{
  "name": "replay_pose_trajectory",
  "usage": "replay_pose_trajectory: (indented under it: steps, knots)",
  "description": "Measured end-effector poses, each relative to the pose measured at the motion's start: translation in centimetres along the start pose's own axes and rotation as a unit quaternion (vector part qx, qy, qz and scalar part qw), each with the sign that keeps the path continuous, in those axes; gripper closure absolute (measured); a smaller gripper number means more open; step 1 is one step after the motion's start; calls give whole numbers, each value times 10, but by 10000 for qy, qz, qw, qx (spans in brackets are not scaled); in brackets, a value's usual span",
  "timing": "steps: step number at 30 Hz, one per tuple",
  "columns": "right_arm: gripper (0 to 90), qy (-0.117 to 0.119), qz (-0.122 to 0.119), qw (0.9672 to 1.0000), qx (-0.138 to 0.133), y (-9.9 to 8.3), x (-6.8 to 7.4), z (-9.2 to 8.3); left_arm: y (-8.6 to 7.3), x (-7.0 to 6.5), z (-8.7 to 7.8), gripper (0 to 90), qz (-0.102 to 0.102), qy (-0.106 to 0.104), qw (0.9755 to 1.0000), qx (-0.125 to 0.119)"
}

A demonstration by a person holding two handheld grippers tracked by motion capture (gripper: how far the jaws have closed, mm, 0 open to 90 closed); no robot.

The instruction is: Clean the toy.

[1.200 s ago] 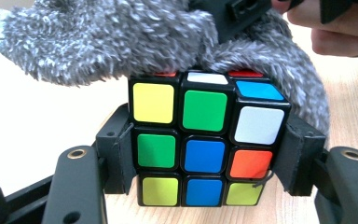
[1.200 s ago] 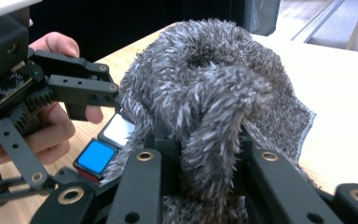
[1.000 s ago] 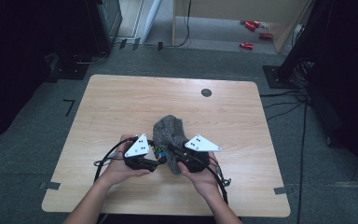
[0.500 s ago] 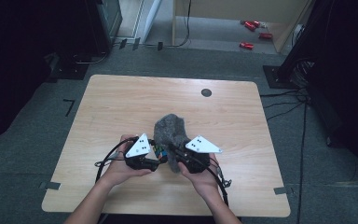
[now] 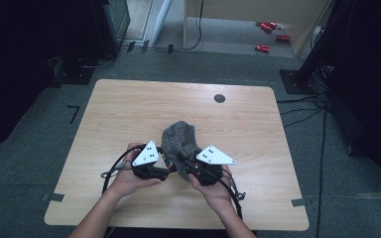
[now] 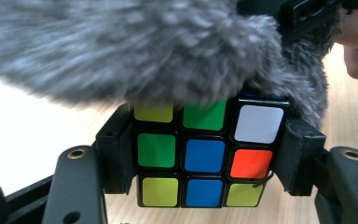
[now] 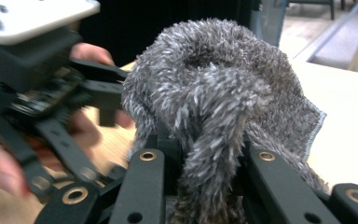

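**Cloth wiping over clamped cube: right claw now fully clenched on the fabric**

The wooden bench [image 5: 129, 114] is carrying nothing apart from the work itself, which is sitting near its front edge, between the person's two hands. The grey fuzzy cloth [image 5: 178, 144] is bunching up between the two claws and draping forward over the cube; compared with a second ago its heap is lying a little further back and to the left on the bench, so the rubbing stroke appears to be under way (a judgement, not a sighting of contact everywhere).

The right claw [image 7: 205, 154] is gripping a twisted fold of the cloth, jaws squeezed tight on it. The left claw [image 6: 205, 158] is clamping the puzzle cube [image 6: 205, 156] by its two side faces, holding it just above the bench top; its hold is unchanged over the last second. The cloth is covering the cube's upper face and touching its top row of stickers.

Meaning for the work: with the fabric firmly pinched, the cloth can be dragged across the cube without slipping loose.
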State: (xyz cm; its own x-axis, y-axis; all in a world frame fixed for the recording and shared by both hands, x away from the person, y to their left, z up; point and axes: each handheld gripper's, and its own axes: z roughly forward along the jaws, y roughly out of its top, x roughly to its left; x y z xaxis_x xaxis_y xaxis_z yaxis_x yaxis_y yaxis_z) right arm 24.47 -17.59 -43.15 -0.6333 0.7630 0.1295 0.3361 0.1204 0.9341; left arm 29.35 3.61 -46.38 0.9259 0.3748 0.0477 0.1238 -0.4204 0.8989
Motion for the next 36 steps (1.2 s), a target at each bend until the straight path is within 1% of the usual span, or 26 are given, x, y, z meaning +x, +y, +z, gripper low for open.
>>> replay_pose_trajectory:
  steps: [1,2,3,4,6,7,8,9,10,12,13,15,17,19,21,23,25,27,29,32,33,35,36]
  knots:
    - [758,-33,-53,10000,-1,1,2,1,0,-1,0,357,12,5,10000,-22]
    - [757,-46,-58,10000,-11,2,2,1,1,-1,0,357,20,1,10000,-50]
    - [758,-51,-39,10000,-44,3,-1,1,1,-1,-1,357,26,-16,10000,-90]
    - [759,-92,32,9999,-47,3,-5,0,2,0,-3,357,31,-21,9999,-120]
    - [761,-240,159,9996,-34,1,-16,-1,1,3,-7,357,-14,10,9999,-149]
    - [762,-275,211,9994,-12,0,-19,-1,1,6,-9,357,-59,27,9998,-173]
    - [764,-260,297,9992,-1,-2,-22,-2,0,8,-10,357,-89,25,9998,-177]
    - [764,-239,323,9992,1,-3,-22,-2,-1,9,-11,357,-102,33,9998,-167]
    - [764,-232,281,9993,10,-3,-19,-2,-2,9,-10,357,-99,52,9998,-160]
    - [764,-222,126,9997,8,-2,-11,-1,-3,8,-8,357,-100,43,9999,-121]
    - [764,-191,85,9998,-3,-1,-7,-1,-3,7,-7,357,-59,57,9999,-80]
    - [764,29,90,10000,-17,0,0,1,-2,2,-2,357,-11,27,10000,-33]
    - [764,14,10,10000,-23,1,5,2,-1,-1,1,357,-6,-34,10000,-33]
    - [762,24,72,10000,-52,3,4,1,0,-2,0,357,-34,-88,9999,-95]
    - [762,-39,135,9999,-75,4,-1,0,2,-1,-2,357,-37,-109,9998,-131]
    - [763,-156,247,9995,-80,3,-9,-2,3,3,-6,357,-67,-74,9998,-168]
    - [764,-188,301,9994,-63,1,-13,-3,2,6,-8,357,-114,-47,9998,-185]
    - [764,-169,264,9995,-57,1,-9,-3,0,8,-8,357,-142,-23,9998,-170]
    - [765,-75,172,9998,-60,1,-2,-2,-1,6,-6,357,-153,-20,9998,-129]
    - [765,63,6,10000,-70,3,10,0,0,1,-1,357,-87,-64,9999,-104]
    - [765,89,40,9999,-65,4,12,0,0,0,0,357,-86,-101,9998,-122]
    - [765,62,-4,9999,-84,7,12,0,2,-2,1,357,-64,-124,9998,-150]
    - [765,49,21,9999,-90,7,11,-1,2,-2,1,357,-65,-137,9997,-171]
